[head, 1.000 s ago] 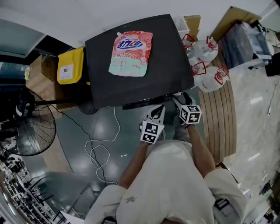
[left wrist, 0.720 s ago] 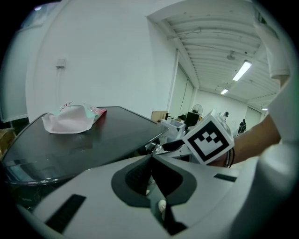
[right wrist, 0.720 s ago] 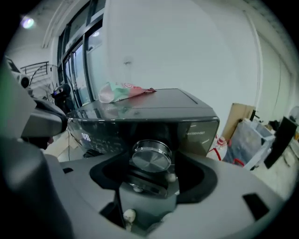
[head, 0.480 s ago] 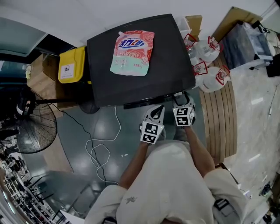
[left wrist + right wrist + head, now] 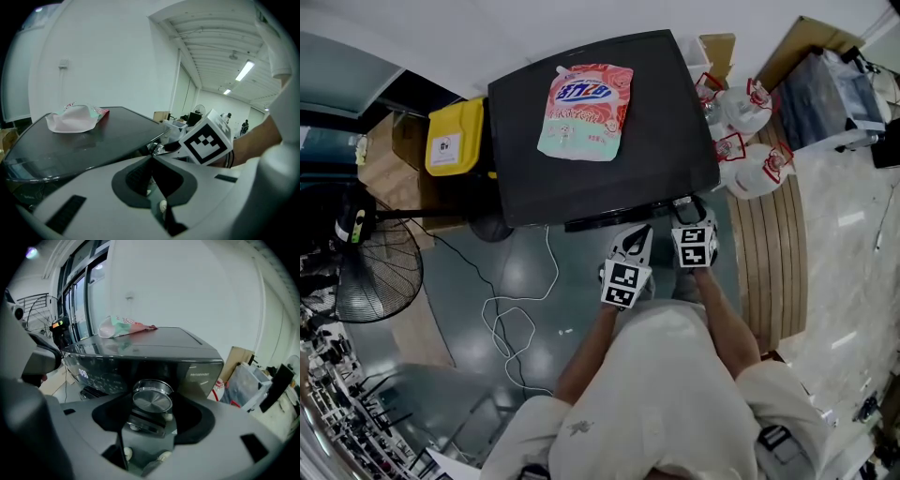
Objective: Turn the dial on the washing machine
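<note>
The black washing machine [image 5: 656,159] fills the space ahead of both sets of jaws, its front panel edge directly over them and its flat top stretching away beyond. Far off to the left of the jaws stands a floor fan [image 5: 380,272]; a yellow bin [image 5: 455,139] sits against the machine's left side, and water jugs [image 5: 750,141] crowd its right side, near the right jaws. A detergent pouch [image 5: 584,111] lies on the top, well beyond the jaws. A white cable [image 5: 511,323] loops over the open floor left of the left jaws. The left gripper [image 5: 635,236] hangs just left of the right one, jaws clenched on nothing. The right gripper [image 5: 689,212] has just been closing its jaws – the metal dial [image 5: 152,398] sits between them, grasped at its sides.
</note>
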`<state>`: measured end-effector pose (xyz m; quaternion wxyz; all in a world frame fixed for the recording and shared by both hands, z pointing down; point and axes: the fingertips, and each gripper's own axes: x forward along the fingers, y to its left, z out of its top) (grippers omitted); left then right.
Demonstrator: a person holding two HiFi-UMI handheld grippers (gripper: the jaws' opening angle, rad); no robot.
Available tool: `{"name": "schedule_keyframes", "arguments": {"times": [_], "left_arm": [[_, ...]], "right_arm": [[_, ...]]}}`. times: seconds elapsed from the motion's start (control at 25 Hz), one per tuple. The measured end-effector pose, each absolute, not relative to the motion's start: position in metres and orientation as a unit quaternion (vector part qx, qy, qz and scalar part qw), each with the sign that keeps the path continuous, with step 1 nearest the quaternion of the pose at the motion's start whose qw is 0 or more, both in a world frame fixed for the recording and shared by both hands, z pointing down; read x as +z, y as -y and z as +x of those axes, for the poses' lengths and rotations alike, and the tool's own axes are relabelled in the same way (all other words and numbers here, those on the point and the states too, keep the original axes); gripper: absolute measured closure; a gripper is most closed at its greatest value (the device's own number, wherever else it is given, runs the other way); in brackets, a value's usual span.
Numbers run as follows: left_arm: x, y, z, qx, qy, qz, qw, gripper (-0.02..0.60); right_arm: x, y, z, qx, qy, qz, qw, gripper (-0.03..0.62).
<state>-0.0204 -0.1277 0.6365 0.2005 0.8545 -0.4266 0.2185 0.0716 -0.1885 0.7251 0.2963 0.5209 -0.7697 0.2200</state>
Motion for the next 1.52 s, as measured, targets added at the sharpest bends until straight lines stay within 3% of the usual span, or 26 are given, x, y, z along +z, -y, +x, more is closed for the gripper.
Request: {"name": "schedule_keyframes", "arguments": {"times": [1.52], "left_arm": [[0.6371, 0.1319, -0.0132, 0.218, 0.424, 0.855, 0.203, 0.568]], "right_arm": [[0.7251, 0.1928, 0.0800, 0.440, 0.752, 0.485, 0.073, 0.318]]}}
